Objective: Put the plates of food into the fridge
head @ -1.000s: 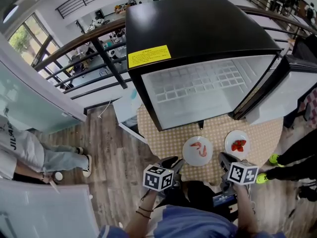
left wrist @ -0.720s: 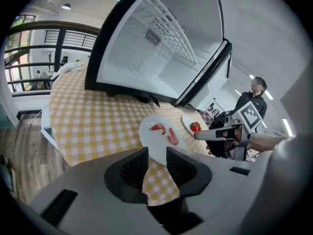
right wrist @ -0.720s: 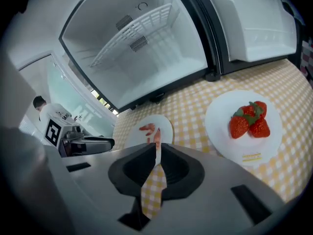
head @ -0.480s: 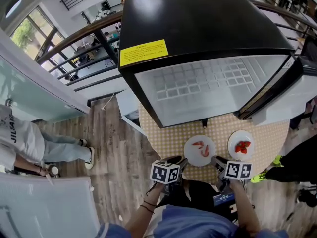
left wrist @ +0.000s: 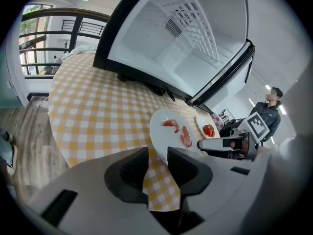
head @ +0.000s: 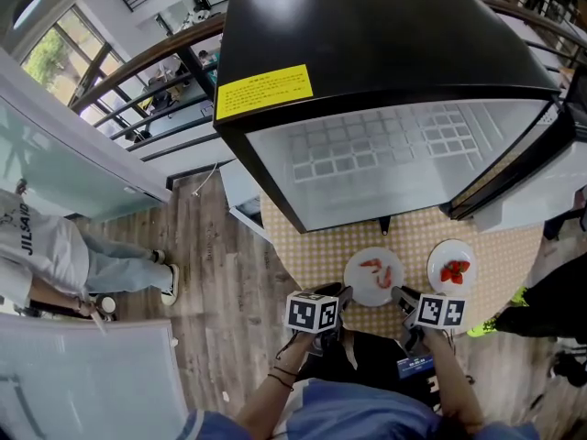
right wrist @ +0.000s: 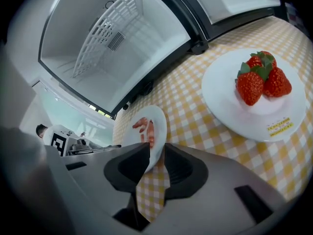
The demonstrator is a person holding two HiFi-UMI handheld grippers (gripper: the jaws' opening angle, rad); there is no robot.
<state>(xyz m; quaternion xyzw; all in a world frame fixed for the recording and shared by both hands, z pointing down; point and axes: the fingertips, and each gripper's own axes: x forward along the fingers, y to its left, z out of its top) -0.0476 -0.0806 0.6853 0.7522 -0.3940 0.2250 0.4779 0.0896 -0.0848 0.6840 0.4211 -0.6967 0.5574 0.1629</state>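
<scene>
The left claw (left wrist: 157, 153), just opened wider, and the right claw (right wrist: 156, 150) were held apart around the shrimp plate (head: 373, 278) rim on the tabletop (head: 303, 246).

The yellow label (head: 263, 92) on the fridge (head: 385, 35) is illegibly small.

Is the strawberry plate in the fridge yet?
No, the strawberry plate sits on the checkered tablecloth, outside the open fridge.

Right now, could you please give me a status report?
Left gripper jaws just opening, right gripper open, both straddling shrimp plate rim, not clamped. Strawberry plate untouched on table. Fridge open, nothing blocking.
</scene>
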